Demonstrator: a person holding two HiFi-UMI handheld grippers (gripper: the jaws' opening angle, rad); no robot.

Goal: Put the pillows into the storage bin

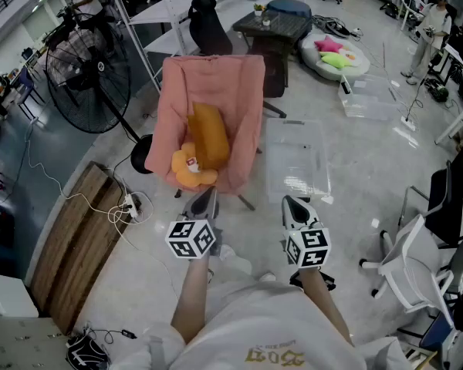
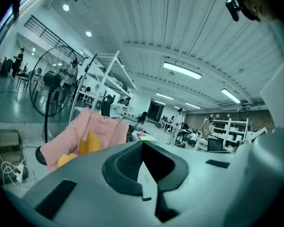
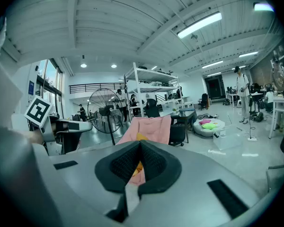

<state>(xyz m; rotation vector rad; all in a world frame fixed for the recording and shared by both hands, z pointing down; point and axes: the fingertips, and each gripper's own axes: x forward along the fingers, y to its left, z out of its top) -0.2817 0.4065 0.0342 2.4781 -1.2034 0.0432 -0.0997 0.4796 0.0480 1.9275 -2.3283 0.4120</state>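
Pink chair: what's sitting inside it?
In the pink chair lie a long orange pillow and, in front of it, a rounder yellow pillow. Whatever is under them is covered, so it can't be seen.

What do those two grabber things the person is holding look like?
Both the left gripper and right gripper are pale grey and taper to a point, with black ridged pads inside. Each carries a white cube printed with black square markers. The person wears a light shirt with yellow print.
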